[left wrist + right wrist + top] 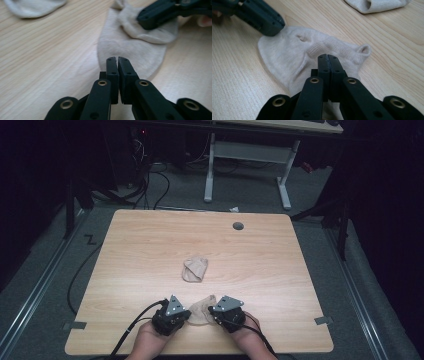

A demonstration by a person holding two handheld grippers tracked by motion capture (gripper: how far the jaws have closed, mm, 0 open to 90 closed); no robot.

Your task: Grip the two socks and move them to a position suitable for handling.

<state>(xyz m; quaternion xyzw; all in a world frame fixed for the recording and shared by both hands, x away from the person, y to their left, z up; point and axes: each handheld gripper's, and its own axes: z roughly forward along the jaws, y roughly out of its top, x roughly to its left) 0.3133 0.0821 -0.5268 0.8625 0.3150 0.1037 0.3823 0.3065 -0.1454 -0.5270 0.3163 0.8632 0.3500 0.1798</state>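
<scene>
left gripper [170, 316]: pinched tight on near sock's edge | right gripper [226, 314]: pinched tight on its other edge | near sock [201, 312]: flat between both grippers, by table [140, 250] front edge; looks soft, light, floppy; best held by edges | far sock [195, 269]: folded, mid-table

Both forearms come in from the near edge. The left gripper [186, 311] and right gripper [210, 310] point inward toward each other, close together, each with its jaws pressed together.
</scene>
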